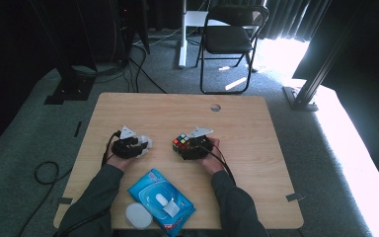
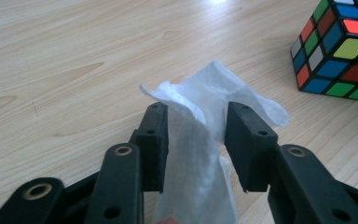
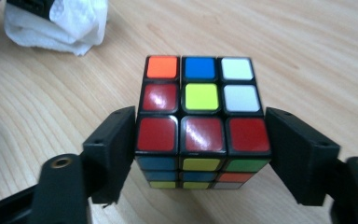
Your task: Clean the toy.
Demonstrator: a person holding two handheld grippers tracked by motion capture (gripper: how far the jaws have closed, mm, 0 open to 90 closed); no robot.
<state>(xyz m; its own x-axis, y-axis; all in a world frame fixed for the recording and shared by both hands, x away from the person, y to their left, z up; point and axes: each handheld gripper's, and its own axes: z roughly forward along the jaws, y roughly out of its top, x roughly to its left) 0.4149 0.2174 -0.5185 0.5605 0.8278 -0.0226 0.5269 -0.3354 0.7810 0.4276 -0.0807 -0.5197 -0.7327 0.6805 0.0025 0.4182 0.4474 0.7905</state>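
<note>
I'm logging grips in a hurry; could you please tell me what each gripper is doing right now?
Left gripper: open, a wipe loose between its jaws.
Right gripper: closed on the puzzle cube.

Left gripper (image 2: 196, 135): both black jaws rise from the bottom edge, pointing out over the wooden table (image 2: 65, 51). Between them, a crumpled white wipe (image 2: 200, 154). It lies against the left jaw's inner face; a small gap shows between it and the right jaw, so the pads aren't pinching it. The wipe's upper end fans out just past the jaw tips, one flap curling over the top of the right jaw; its lower end runs down between the jaws to the bottom edge. A Rubik's cube (image 2: 338, 51) sits on the table ahead and to the right of the claw, well apart from the wipe, partly cut off at the corner.
</note>
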